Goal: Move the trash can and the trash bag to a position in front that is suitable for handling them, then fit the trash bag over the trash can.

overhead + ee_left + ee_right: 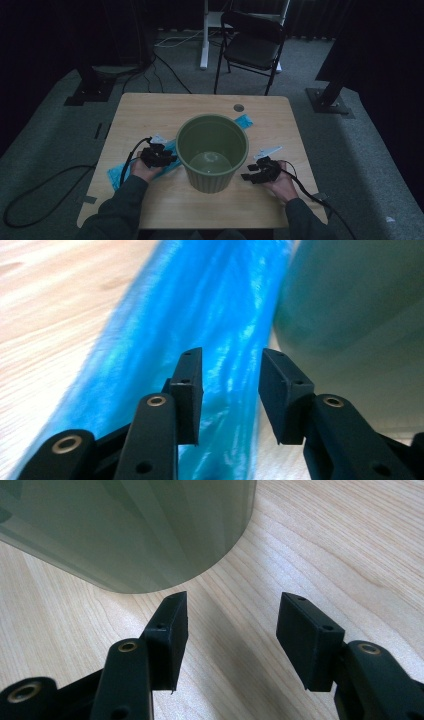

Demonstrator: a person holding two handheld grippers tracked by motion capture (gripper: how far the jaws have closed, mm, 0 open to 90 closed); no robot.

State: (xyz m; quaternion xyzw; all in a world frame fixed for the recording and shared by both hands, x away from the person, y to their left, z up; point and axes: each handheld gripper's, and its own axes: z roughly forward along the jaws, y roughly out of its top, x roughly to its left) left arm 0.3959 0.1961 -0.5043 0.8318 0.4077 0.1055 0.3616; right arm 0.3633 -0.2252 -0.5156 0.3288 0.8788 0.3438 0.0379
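Bucket (212, 152) interior appears from above; left claw (231, 372) gapes over blue bag (200, 330), right claw (232, 617) empty.

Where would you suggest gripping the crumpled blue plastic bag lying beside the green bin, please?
Probably its free near end, left of the green ribbed plastic bin. The crumpled blue plastic bag lies flat and runs behind the bin, so come from above with the left hand-held gripper and pinch a raised fold.

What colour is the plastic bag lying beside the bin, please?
Bright blue; the plastic bag shows best in the left gripper view.
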